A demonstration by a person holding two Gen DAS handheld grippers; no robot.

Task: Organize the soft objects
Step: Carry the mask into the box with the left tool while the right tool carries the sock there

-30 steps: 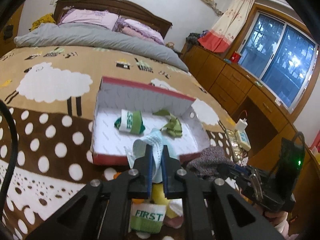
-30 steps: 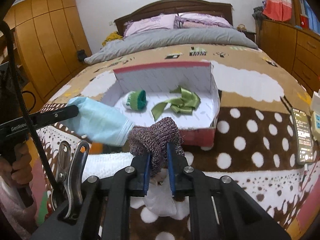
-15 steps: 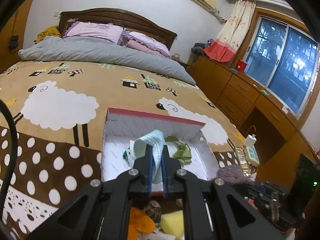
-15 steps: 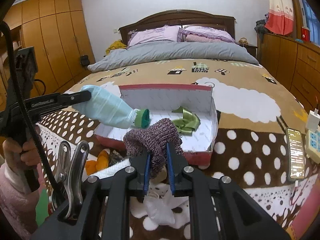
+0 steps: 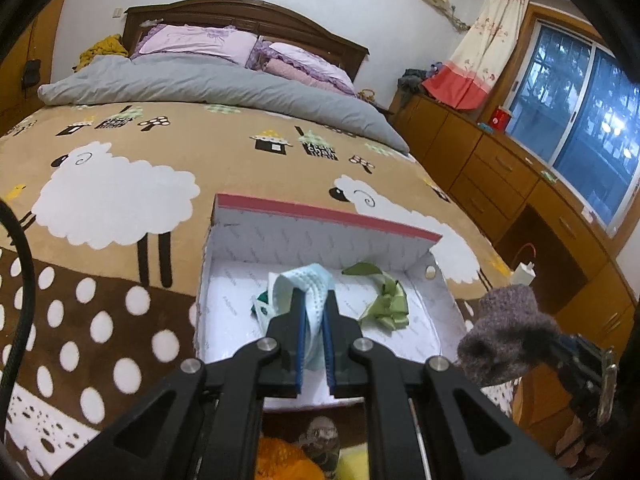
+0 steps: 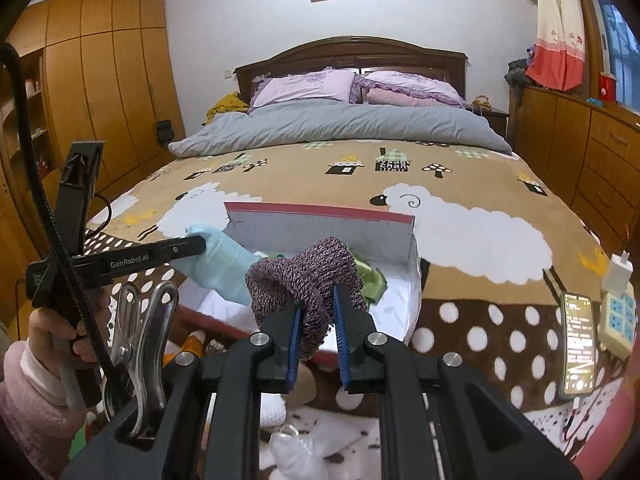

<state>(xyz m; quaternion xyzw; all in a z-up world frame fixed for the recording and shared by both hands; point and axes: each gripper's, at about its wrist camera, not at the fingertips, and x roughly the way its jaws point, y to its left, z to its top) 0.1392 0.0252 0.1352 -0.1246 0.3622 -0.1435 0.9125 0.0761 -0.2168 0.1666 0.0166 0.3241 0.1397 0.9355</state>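
Bedroom with a wide bed (image 6: 360, 184) under a tan and brown sheep-print blanket, grey duvet (image 6: 344, 128) and lilac pillows at the dark headboard, wooden wardrobes along one wall, drawers and a window along the other.

Near the foot of the bed, on the blanket: shallow cardboard box (image 5: 320, 216), white inside, red along the rim, far flap standing upright. Inside it, a crumpled green ribbon (image 5: 384, 300) toward the right wall and a small green-and-white rolled item (image 5: 262, 308), partly hidden behind the mask.

Pale blue face mask (image 5: 308, 292), pleated and folded over, limp, clamped between the blue pads of the left tool (image 5: 312, 344); fingers pressed fully together on the thin fabric, mask hanging over the box interior, apart from the floor of the box as far as can be told. Seen from the right wrist, same mask (image 6: 224, 268) sticking out from the left tool's tip above the box's near left corner.

Mauve-grey knitted sock (image 6: 308, 280), bunched and drooping, pinched in the right tool (image 6: 316, 332); fingers nearly together, squeezing the knit, sock held above the box's near edge.

Beside the box on the right: phone (image 6: 578, 344) and white power strip (image 6: 618, 320), lying on the blanket. Below the tools, blurred bits of orange and white soft items, not identifiable.
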